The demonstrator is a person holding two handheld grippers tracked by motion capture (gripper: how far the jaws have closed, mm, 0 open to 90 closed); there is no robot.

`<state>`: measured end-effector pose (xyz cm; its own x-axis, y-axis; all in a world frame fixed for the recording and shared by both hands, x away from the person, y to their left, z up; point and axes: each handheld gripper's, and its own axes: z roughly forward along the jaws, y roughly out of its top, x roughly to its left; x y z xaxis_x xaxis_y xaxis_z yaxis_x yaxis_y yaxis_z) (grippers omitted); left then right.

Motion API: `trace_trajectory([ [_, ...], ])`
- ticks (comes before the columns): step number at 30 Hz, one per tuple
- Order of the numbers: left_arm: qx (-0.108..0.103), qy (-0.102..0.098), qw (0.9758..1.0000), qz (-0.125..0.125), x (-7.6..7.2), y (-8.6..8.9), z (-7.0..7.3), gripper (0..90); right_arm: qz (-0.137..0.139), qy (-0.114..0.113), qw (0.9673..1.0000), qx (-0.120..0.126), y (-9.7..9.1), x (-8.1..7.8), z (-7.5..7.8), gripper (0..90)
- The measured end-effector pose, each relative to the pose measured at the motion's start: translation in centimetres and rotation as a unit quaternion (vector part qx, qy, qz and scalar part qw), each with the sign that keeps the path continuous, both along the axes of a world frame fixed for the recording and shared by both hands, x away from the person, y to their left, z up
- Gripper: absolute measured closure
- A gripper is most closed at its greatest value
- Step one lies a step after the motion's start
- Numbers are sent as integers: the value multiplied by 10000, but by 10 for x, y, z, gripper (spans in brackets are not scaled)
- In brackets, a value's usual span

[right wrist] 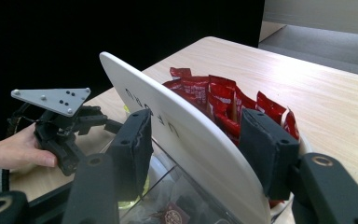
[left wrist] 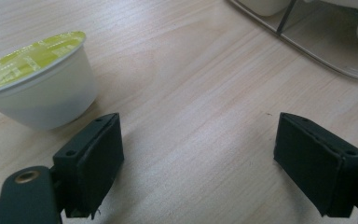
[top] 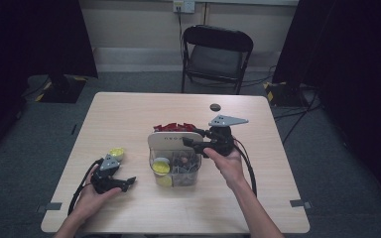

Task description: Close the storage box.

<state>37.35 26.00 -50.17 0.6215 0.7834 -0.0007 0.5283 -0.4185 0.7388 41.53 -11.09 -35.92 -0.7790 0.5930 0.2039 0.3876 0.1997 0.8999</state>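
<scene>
1. Clear organizer (top: 174,168) at table (top: 129,119) centre, split into compartments. The rear part holds red sachets (top: 174,127) standing on edge; the front compartments hold a yellow-lidded capsule (top: 160,167) and small dark items too small to identify.
2. A white arched divider panel (right wrist: 182,135) rises across the organizer in front of the sachets, with faint lettering on its face.
3. Right gripper (right wrist: 193,154): jaws pressed onto the divider panel's top edge, one pad on each face. In the high view it sits over the organizer's right rear.
4. Left gripper (left wrist: 198,161): jaws spread wide with only bare tabletop between them, low over the table, near the front left edge.
5. Loose capsule (left wrist: 37,86): white tapered cup with a yellow-green foil lid, upright on the table just beside the left gripper's left pad, not touching it, well apart from the organizer.
</scene>
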Motion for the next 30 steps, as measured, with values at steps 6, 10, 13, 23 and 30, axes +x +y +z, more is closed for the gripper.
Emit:
trace_trajectory([
  [6,2,-7,10000,0,0,0,0,151,88,61,9999,11,-2,-5,-2,418],
  [10,2,-8,10000,0,0,0,0,151,145,60,9999,6,-3,-9,-3,411],
  [13,14,-1,10000,-8,0,0,0,151,193,161,9997,45,-3,-10,-7,358],
  [23,22,1,10000,-15,0,0,0,151,214,235,9994,-133,-4,-18,-14,309],
  [30,-1,0,10000,-3,0,0,0,151,274,194,9990,-306,-3,-29,-23,268],
])
